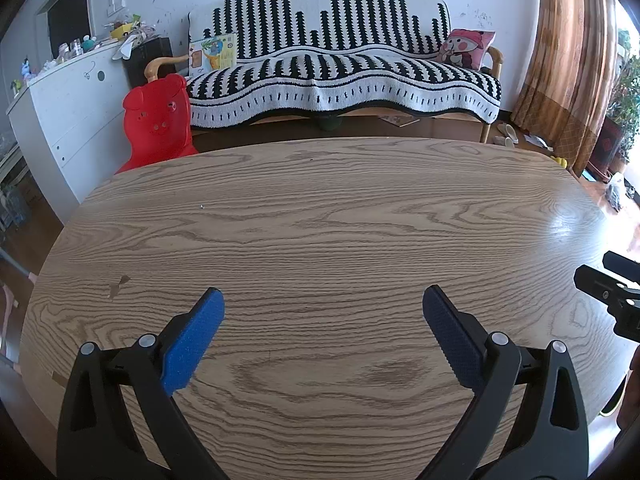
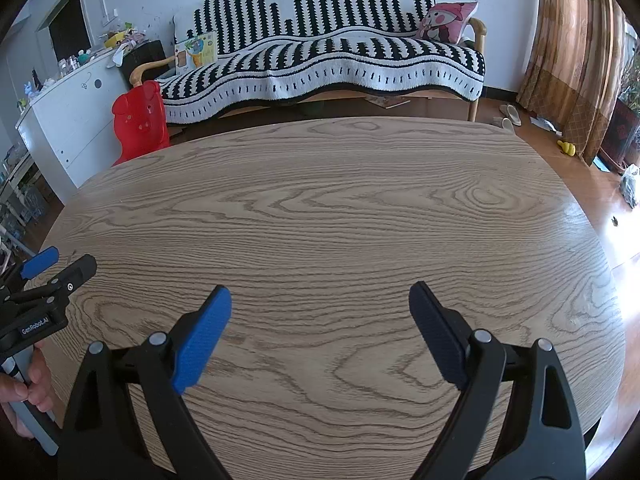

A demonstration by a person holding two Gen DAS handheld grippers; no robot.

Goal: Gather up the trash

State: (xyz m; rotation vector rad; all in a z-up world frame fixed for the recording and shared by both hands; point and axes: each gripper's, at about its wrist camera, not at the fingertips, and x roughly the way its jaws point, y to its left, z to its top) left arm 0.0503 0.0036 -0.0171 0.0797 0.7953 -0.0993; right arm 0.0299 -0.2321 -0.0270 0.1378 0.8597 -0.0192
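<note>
Both grippers hang over a wood-grain desk [image 1: 320, 220], each angled down toward its top. The left gripper [image 1: 323, 304] has its jaws wide apart with nothing between them; its blue pads [image 1: 192, 340] frame only bare grain. The right gripper [image 2: 320, 300] likewise has its jaws spread wide, gripping nothing, and only desk shows between them.

In the left wrist view the right gripper pokes in at the right edge. In the right wrist view the left gripper sits at the left edge, held by a hand [image 2: 24, 384] wrapped round its grey handle.

No trash can be made out on the desk in either view. The desk surface carries a small dark mark [image 1: 118, 285] near the left gripper and a tiny pale speck [image 1: 202, 206] further out; what either one is cannot be told.

Beyond the desk stands a sofa [image 1: 340, 64] under a black-and-white striped cover, with a pink cushion [image 1: 466, 48] at its right end and a picture book [image 1: 212, 53] at its left. A red chair [image 1: 158, 120] stands just left of the sofa, beside a white cabinet [image 1: 68, 120] with clutter on top. A brown curtain [image 1: 568, 60] hangs at the right. On the floor near it lie slippers [image 2: 510, 114] and a small yellow thing [image 2: 567, 147].
</note>
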